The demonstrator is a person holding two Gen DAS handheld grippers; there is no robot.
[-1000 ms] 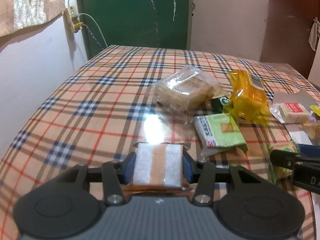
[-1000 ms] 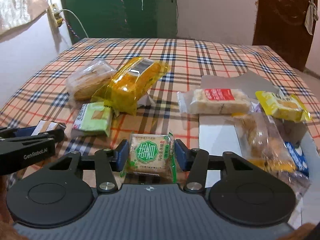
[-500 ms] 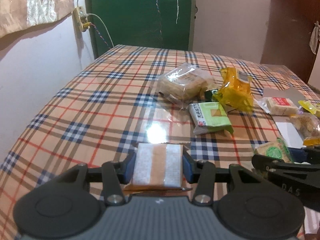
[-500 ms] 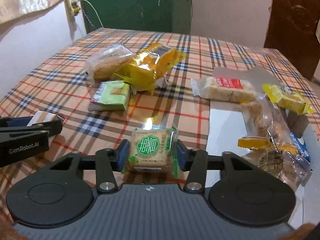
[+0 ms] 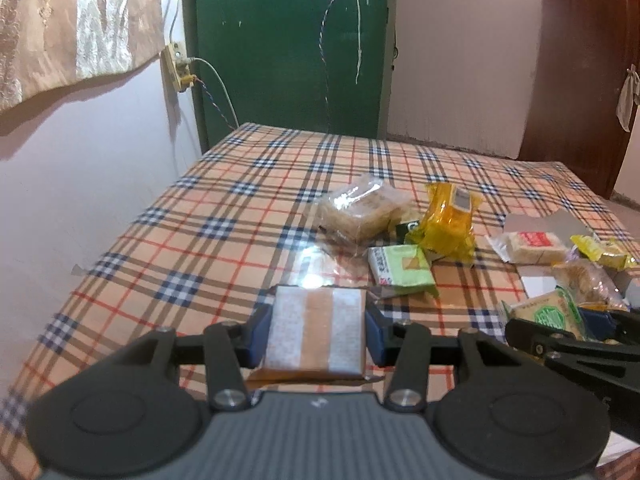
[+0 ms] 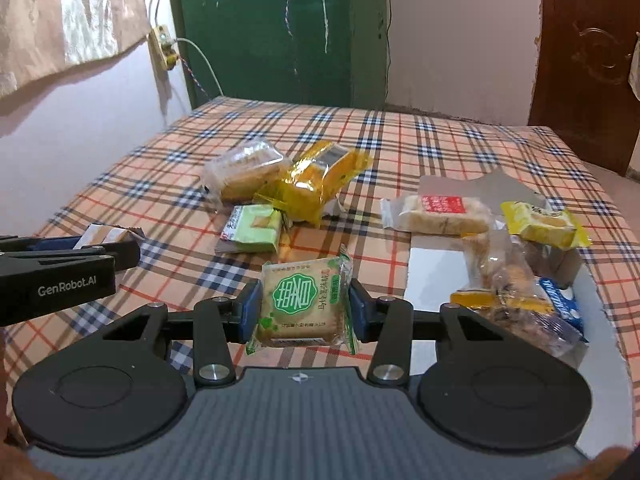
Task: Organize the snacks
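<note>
A plaid tablecloth (image 5: 224, 240) is covering the table, catching a bright glare. Behind it a green door (image 5: 288, 40) is standing between pale pink walls (image 5: 460, 52), a patterned curtain (image 5: 72, 20) is hanging beside a wired socket (image 5: 178, 65), and a brown wooden door (image 6: 588, 60) is closing off the corner.

Table (image 6: 460, 136): loose packets (image 6: 296, 188) at centre; open box (image 6: 440, 264) to their right, more packets (image 6: 516, 292) inside.

Dim warm indoor light, glare on tablecloth (image 5: 316, 280), fisheye-bent edges
</note>
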